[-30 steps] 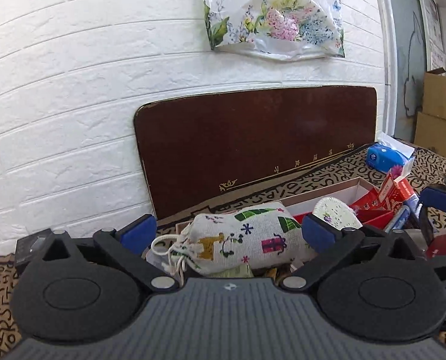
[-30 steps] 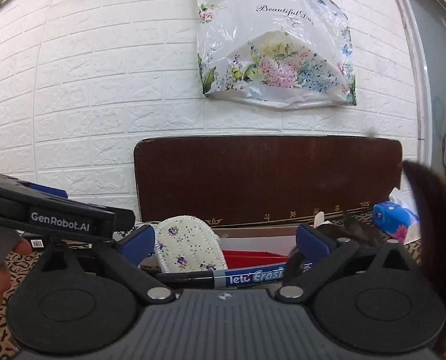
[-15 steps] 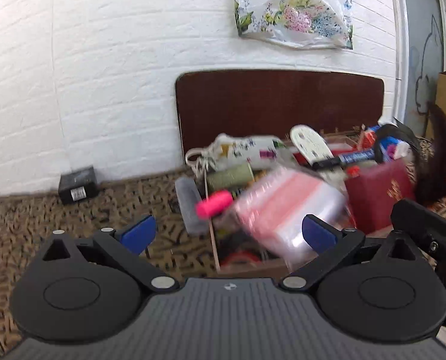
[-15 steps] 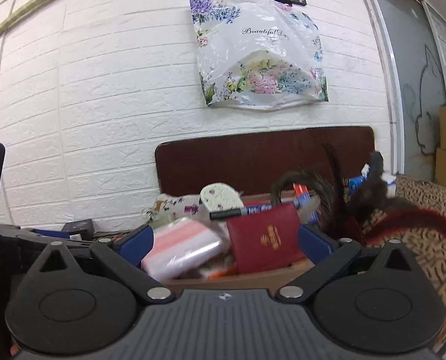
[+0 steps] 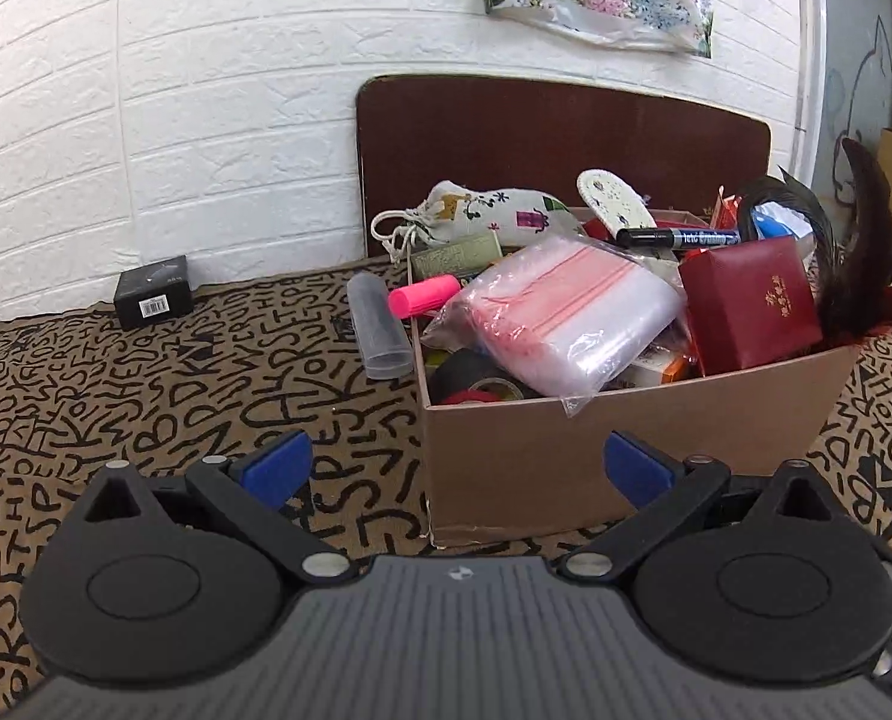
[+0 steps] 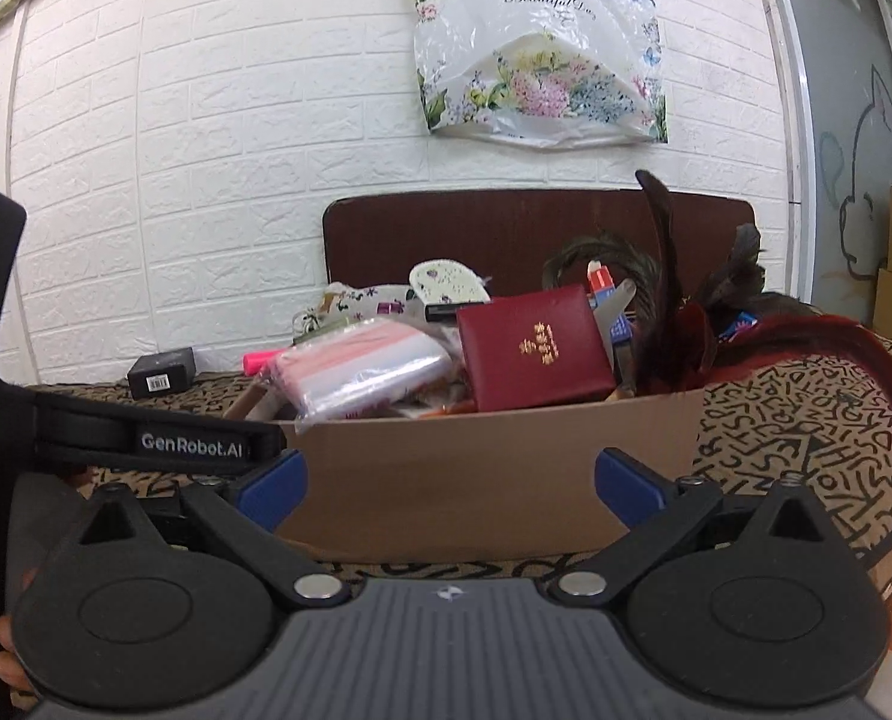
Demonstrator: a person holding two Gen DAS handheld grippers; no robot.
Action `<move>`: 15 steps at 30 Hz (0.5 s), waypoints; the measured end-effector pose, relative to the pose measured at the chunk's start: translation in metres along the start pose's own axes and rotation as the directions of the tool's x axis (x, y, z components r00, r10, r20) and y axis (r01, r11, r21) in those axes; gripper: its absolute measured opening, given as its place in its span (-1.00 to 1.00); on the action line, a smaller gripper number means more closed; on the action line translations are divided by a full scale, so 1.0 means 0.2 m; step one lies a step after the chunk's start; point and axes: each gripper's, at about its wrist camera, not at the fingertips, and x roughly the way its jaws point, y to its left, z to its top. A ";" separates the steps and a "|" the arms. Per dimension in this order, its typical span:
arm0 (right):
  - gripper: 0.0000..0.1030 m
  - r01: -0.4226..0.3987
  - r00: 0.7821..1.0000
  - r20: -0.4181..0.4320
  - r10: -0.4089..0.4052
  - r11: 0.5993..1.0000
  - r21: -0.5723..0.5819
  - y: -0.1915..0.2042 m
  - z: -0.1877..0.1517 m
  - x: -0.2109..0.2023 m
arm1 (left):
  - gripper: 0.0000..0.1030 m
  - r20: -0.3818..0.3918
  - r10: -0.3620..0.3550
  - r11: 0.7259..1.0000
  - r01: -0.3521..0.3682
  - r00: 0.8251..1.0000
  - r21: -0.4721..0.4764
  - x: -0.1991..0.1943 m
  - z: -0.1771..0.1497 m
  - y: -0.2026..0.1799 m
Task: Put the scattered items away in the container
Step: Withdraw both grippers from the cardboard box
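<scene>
Both tongs, left (image 5: 455, 465) and right (image 6: 449, 477), are wide apart and hold nothing. The box (image 5: 596, 438) is heaped full. A clear tube (image 5: 379, 330) lies just beside its left wall: pinch its middle gently.

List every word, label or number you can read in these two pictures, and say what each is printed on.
"GenRobot.AI": on the left gripper, seen from the right wrist.
"Beautiful D...": on the floral bag on the wall; the rest is cut off.
Marker: white lettering, too blurred to read.
Red box: gold characters, too small.
Black box: barcode label, unreadable.
Cloth: scattered loose letters, no words.
</scene>
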 end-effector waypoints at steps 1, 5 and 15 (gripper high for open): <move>1.00 -0.003 1.000 -0.002 0.003 1.000 0.004 0.00 -0.01 0.00 | 1.00 0.007 0.000 1.000 0.000 1.000 -0.012 0.00 0.00 0.00; 1.00 -0.031 0.999 -0.019 0.031 0.999 0.014 0.00 -0.03 0.01 | 1.00 0.024 0.008 1.000 -0.009 1.000 0.004 0.00 -0.02 -0.02; 1.00 -0.054 0.996 -0.068 0.053 0.998 -0.013 0.07 -0.07 0.00 | 1.00 -0.008 0.073 0.997 -0.073 0.997 0.024 0.00 -0.08 -0.06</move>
